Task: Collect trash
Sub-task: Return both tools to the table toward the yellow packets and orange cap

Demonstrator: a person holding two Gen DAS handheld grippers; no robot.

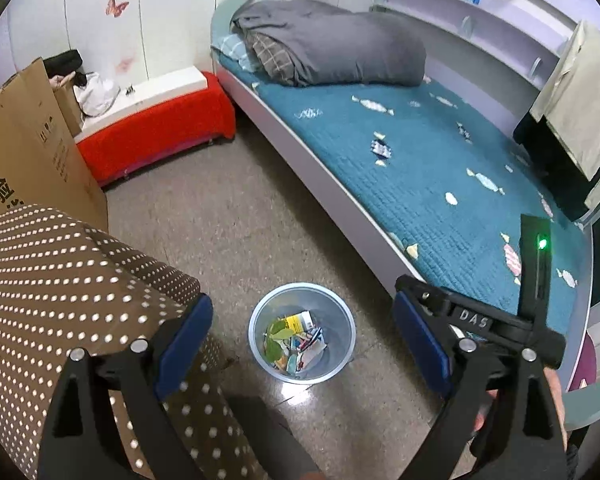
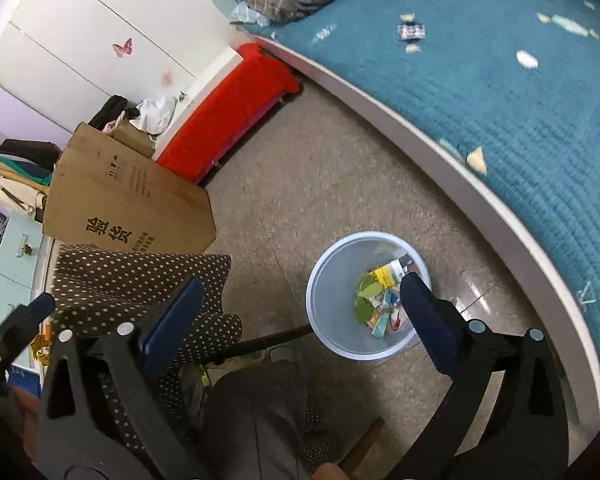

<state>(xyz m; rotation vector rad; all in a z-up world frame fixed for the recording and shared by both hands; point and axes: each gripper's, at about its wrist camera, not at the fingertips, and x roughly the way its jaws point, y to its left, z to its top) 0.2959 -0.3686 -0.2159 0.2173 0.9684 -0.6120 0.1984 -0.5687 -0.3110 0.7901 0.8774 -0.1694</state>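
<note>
A pale blue waste bin [image 1: 256,322] stands on the speckled floor beside the bed, with trash [image 1: 296,340] in its bottom: green leaves, a yellow packet and several small wrappers. My left gripper [image 1: 302,300] hangs open above it, its blue pads [image 1: 184,344] wide apart with nothing between them. In the right wrist view the same bin [image 2: 314,292] and its trash [image 2: 376,300] sit under my right gripper [image 2: 302,284]. That gripper is open too and holds nothing. Its right finger [image 2: 424,312] overlaps the bin's rim.
A bed with a teal candy-print cover [image 1: 420,168] curves along the right. A brown dotted cloth [image 1: 60,288] covers furniture on the left, with a cardboard box [image 2: 128,200] and a red bench [image 1: 156,132] behind it. A person's grey trouser leg [image 2: 260,420] is below.
</note>
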